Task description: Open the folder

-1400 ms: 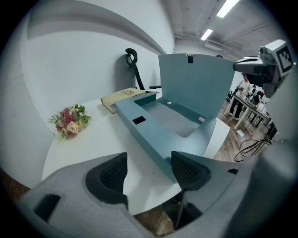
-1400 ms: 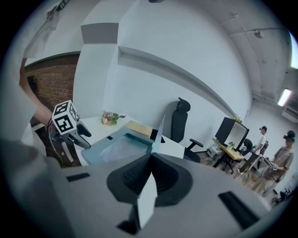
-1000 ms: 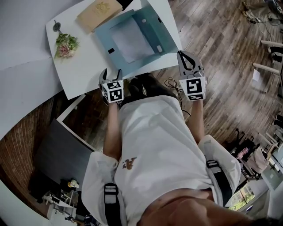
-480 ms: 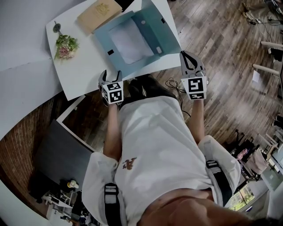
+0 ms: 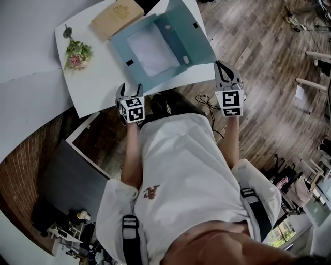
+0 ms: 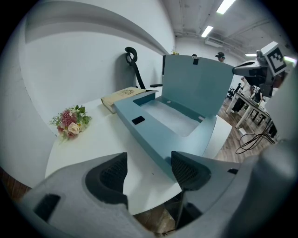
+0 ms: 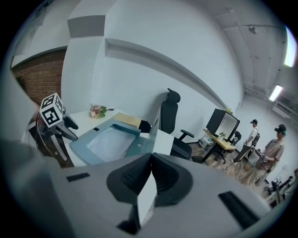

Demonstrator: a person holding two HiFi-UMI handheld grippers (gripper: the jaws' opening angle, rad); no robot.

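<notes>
Left tongs (image 5: 129, 88) held apart, tilted down — right tongs (image 5: 221, 65) pinched shut on folder flap (image 5: 183, 31).

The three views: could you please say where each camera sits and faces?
Head view: on the person's head, steeply down at table, folder; torso, forearms, left gripper, right gripper show.
Left gripper view: rides that gripper, faces the folder past its open jaws.
Right gripper view: rides that gripper, faces the table past jaws shut on the folder's cover.
Shared: all show the folder.

You have even, cool light from ceiling strip lights (image 6: 226, 5); the white worktop (image 5: 93, 83) is bright, its shadows soft. Both gripper views bend fisheye-style with black corners, and the left tongs (image 6: 148, 173) look slightly blurred, perhaps out of focus.
</notes>
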